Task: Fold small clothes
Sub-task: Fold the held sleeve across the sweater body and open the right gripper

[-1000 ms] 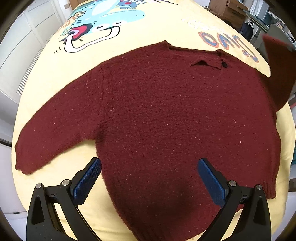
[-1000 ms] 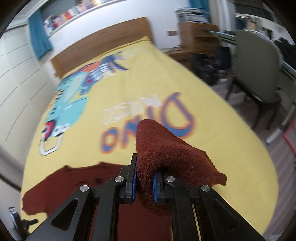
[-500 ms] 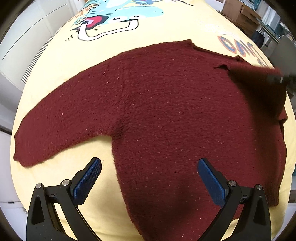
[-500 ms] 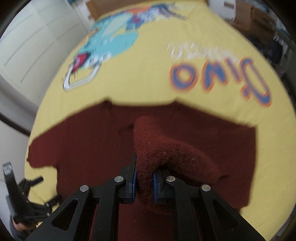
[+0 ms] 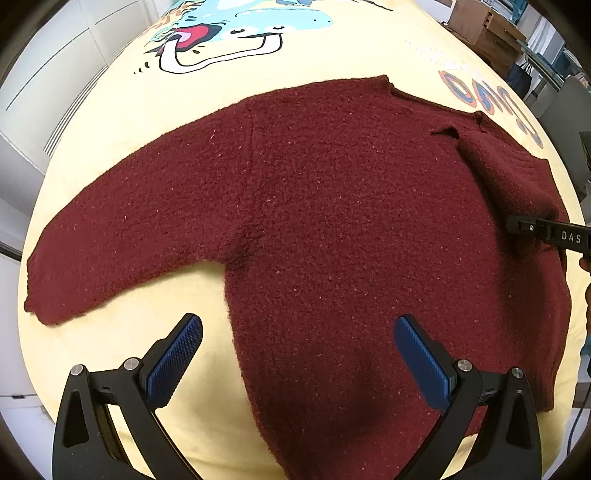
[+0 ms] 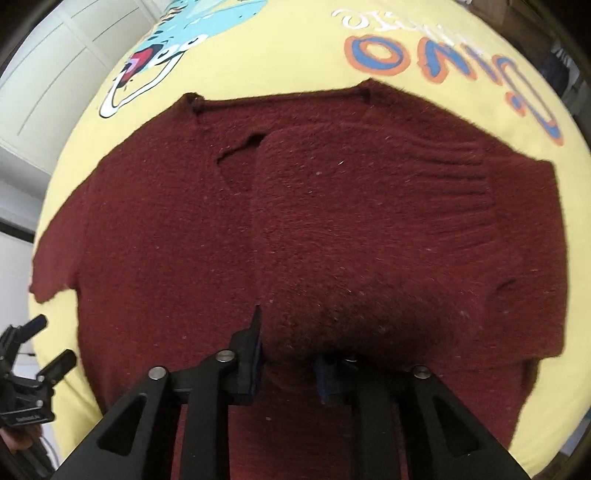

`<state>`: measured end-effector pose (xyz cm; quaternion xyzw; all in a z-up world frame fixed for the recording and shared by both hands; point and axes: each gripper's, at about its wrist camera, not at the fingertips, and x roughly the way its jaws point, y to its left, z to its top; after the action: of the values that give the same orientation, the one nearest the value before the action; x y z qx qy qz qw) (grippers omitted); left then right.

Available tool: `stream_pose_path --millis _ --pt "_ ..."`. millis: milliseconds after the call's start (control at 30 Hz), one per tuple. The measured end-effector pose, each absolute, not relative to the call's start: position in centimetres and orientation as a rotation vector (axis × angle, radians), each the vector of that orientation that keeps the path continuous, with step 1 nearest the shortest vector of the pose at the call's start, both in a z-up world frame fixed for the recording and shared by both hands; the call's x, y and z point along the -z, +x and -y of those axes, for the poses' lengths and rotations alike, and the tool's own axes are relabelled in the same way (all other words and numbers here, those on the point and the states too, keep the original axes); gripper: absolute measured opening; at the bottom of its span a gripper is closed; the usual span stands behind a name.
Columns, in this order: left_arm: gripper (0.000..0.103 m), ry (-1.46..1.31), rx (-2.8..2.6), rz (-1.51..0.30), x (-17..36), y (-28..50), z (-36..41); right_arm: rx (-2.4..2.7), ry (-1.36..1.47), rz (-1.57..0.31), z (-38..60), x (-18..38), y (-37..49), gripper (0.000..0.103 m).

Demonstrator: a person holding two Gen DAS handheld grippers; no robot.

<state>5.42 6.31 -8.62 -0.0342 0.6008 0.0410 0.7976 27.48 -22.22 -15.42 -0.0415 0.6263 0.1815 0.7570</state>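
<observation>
A dark red knitted sweater (image 5: 332, 221) lies flat on a yellow bedspread (image 5: 314, 55). Its left sleeve (image 5: 122, 240) stretches out to the left. Its right sleeve (image 6: 369, 221) is folded over the body. My left gripper (image 5: 295, 358) is open and empty, hovering over the sweater's lower left edge. My right gripper (image 6: 288, 362) sits low on the sweater with the sleeve's end between its blue pads; the jaws stand slightly apart around the cloth. It also shows at the right edge of the left wrist view (image 5: 546, 234).
The bedspread has a cartoon dinosaur print (image 5: 221, 40) and orange-blue lettering (image 6: 443, 62). White cupboard doors (image 5: 44, 85) stand left of the bed. Wooden furniture (image 5: 484, 33) stands at the far right. The left gripper shows at the lower left in the right wrist view (image 6: 33, 354).
My right gripper carried the right sleeve down and laid it across the sweater's body, and its jaws have parted a little. My left gripper stayed open and drifted slightly closer.
</observation>
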Motion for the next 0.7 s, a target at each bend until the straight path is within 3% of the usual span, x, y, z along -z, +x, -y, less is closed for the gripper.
stream_pose_path --millis 33,67,100,200,500,700 --pt "0.102 -0.071 -0.089 -1.287 8.5 5.5 -6.3 -0.386 -0.107 -1.362 22.3 15.3 27.4 0.046" --pt "0.102 -0.069 -0.088 -1.283 8.4 5.5 -6.2 -0.377 -0.118 -1.359 22.6 15.2 27.3 0.064" --pt "0.102 -0.068 -0.087 -1.28 8.3 5.4 -6.2 -0.372 -0.122 -1.355 22.9 15.1 27.3 0.071" --pt "0.102 -0.059 -0.07 -1.275 7.9 5.4 -5.7 -0.364 -0.129 -1.365 24.5 15.0 27.0 0.08" --pt "0.102 0.004 0.009 -1.228 6.4 6.4 -2.3 -0.368 -0.116 -1.372 31.4 15.4 23.8 0.082" --pt "0.102 0.118 0.161 -1.187 5.7 9.4 4.3 -0.268 -0.069 -1.386 36.3 16.2 23.0 0.082"
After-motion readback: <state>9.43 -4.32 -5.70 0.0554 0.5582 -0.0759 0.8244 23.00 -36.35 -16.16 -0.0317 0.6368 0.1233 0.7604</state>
